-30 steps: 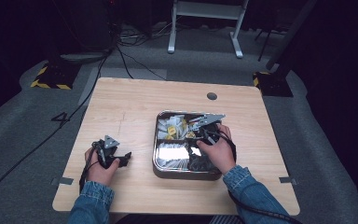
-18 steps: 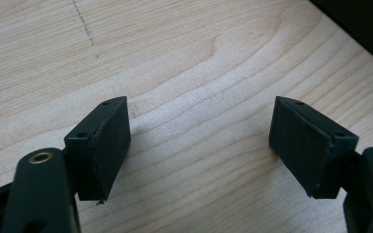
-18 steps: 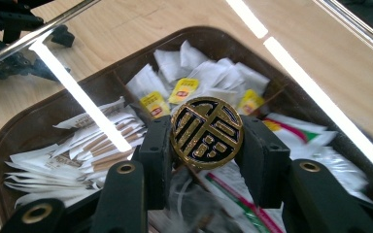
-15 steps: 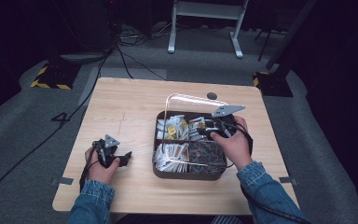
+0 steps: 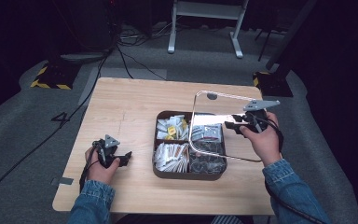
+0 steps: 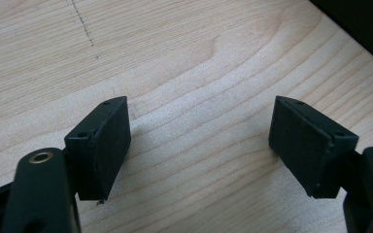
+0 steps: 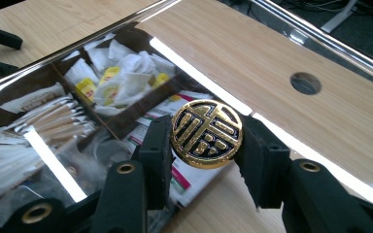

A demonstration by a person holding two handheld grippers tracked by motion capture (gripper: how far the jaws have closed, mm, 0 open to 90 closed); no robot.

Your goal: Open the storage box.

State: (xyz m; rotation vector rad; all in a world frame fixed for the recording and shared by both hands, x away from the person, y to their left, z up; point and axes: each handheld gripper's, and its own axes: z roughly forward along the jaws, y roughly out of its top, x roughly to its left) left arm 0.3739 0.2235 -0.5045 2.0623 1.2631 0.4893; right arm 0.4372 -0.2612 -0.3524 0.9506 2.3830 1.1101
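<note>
Clear lid hangs tilted over the divided box, right gripper fingers pinching its gold knob, probably to get at the packets below. Left gripper fingers spread, nothing between them, just parked on the table.

My left tool rests low by my left hand, jaws spread wide. My right tool, raised in my right hand, is clamped tight.
</note>
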